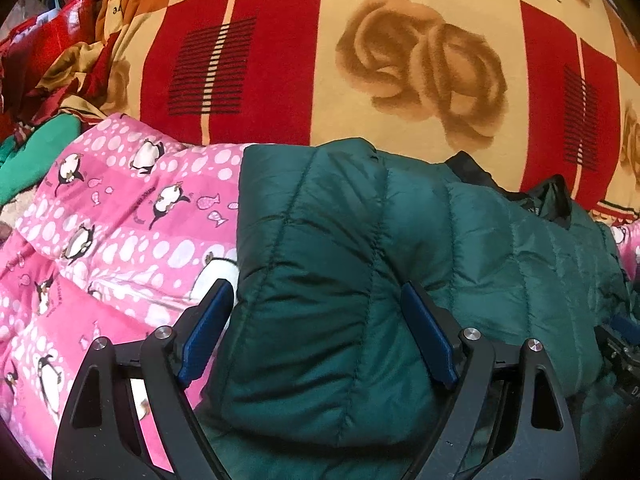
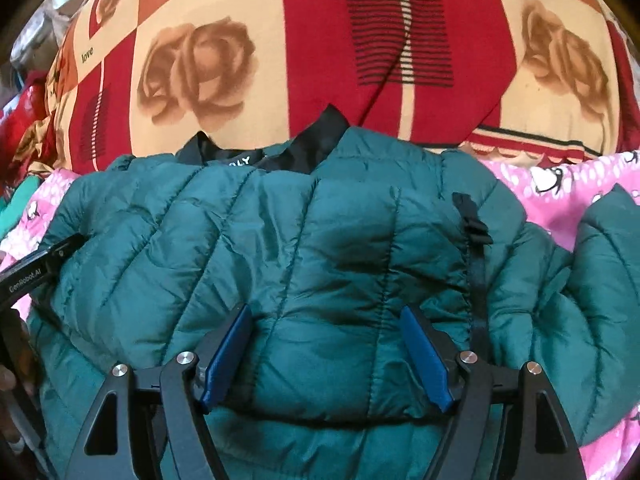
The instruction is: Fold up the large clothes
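Observation:
A dark green quilted puffer jacket [image 1: 400,240] [image 2: 320,240] lies on a pink penguin-print quilt [image 1: 120,220] [image 2: 560,184]. Its black collar lining [image 2: 316,140] points away from me. In the left wrist view my left gripper [image 1: 316,286] is open over the jacket's folded left edge, with the padded fabric bulging between its blue pads [image 1: 208,332]. My right gripper [image 2: 326,310] is open over the jacket's middle, a puffy fold filling the gap between its fingers. One sleeve [image 2: 600,280] spreads out to the right. The left gripper's body [image 2: 40,264] shows at the left edge of the right wrist view.
A red and cream blanket with brown roses [image 1: 360,60] [image 2: 320,40] covers the bed beyond the jacket. Crumpled red and gold cloth [image 1: 60,60] and a bright green garment [image 1: 36,152] are piled at the far left. A hand [image 2: 8,380] shows at the left edge.

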Tool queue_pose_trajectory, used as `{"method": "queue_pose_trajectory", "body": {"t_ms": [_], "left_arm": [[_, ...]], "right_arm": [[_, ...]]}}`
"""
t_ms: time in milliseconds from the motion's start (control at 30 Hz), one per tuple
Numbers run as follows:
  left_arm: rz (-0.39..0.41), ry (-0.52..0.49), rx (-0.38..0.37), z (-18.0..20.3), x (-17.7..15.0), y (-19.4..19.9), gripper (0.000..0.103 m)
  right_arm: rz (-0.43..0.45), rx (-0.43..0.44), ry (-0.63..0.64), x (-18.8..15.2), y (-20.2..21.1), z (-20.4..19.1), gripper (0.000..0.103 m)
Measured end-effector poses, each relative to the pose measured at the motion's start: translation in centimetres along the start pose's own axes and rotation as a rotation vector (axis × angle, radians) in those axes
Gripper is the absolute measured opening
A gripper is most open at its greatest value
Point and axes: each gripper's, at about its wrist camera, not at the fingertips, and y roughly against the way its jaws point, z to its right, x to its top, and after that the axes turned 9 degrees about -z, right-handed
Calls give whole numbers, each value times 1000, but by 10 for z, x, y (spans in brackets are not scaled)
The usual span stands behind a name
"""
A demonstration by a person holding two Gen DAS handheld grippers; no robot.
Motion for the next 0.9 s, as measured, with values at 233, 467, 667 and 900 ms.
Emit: {"method": "queue_pose_trajectory", "body": {"t_ms": [233,467,667,900], "left_arm": [[23,-43,19,6,-11,27,86],[80,-80,23,19,-26,59,86],[97,-102,15,31,-33,76,86],[106,-113,1,43,-40,92,86]], "right_arm": [[37,-48,-21,-6,12,7,74],[4,-39,-19,-12,20,4,74],[41,-14,-26,-23,45,-3,74],[67,-14,-18,-35,69,-7,74]]}}
